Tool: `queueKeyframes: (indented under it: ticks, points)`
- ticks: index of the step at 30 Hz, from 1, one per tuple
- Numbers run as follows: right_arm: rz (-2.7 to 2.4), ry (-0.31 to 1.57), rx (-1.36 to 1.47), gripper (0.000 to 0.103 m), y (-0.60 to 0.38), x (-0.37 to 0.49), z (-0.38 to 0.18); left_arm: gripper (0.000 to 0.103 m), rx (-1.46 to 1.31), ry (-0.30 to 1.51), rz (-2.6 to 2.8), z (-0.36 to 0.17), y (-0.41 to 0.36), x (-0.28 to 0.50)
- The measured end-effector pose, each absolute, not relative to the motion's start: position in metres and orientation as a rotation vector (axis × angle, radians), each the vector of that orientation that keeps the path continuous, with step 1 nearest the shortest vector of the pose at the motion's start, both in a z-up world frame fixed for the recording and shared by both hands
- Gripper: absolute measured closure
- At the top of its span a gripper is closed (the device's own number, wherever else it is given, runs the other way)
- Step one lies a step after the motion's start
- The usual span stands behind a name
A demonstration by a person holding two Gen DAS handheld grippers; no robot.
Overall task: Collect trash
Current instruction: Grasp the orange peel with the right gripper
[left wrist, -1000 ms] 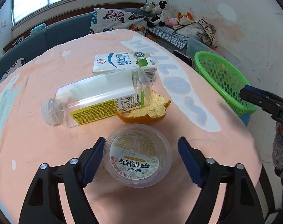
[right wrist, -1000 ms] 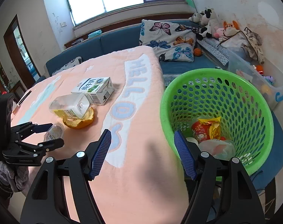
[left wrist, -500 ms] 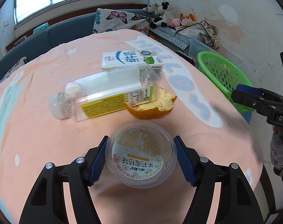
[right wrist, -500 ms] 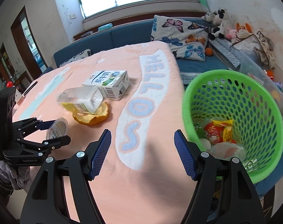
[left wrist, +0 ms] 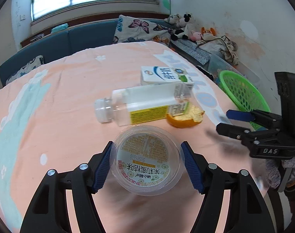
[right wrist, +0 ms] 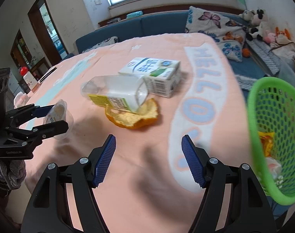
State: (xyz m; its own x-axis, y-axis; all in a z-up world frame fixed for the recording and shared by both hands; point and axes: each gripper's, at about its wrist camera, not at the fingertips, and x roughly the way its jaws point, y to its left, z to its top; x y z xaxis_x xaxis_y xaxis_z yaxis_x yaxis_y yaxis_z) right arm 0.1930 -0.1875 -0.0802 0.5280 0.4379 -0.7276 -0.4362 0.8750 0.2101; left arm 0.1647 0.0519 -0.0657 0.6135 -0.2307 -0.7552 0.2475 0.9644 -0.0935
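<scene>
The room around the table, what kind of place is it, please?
Probably a home living room: a blue sofa under the window, a butterfly-print cushion, and plush toys along the wall.

Butterfly pillow (left wrist: 141,27); plush toys (left wrist: 183,26)

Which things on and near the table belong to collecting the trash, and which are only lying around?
Part of the job:
- plastic cup, gripped by the left gripper
- clear bottle
- orange peel
- milk carton
- green basket
- right gripper, open

Lying around:
- butterfly pillow
- plush toys
</scene>
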Motion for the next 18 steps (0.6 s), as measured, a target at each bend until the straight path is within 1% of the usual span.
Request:
queueKeyframes:
  ticks: [4,10,15,18]
  points:
    - [0.545,0.908,0.024,0.033,-0.174,0.206,-0.089,0.036,-0.009,0.866,-0.265,-0.066,0.063,0.164]
    - [0.540,0.939,-0.019,0.033,-0.152,0.224,-0.100,0.036,-0.025,0.862,-0.262,-0.066,0.073,0.166]
    - [0.537,0.931,-0.037,0.027,-0.142,0.231,-0.102,0.036,-0.035,0.863,-0.264,-0.067,0.077,0.166]
    - [0.530,0.923,-0.065,0.027,-0.137,0.231,-0.103,0.036,-0.042,0.866,-0.261,-0.068,0.078,0.167]
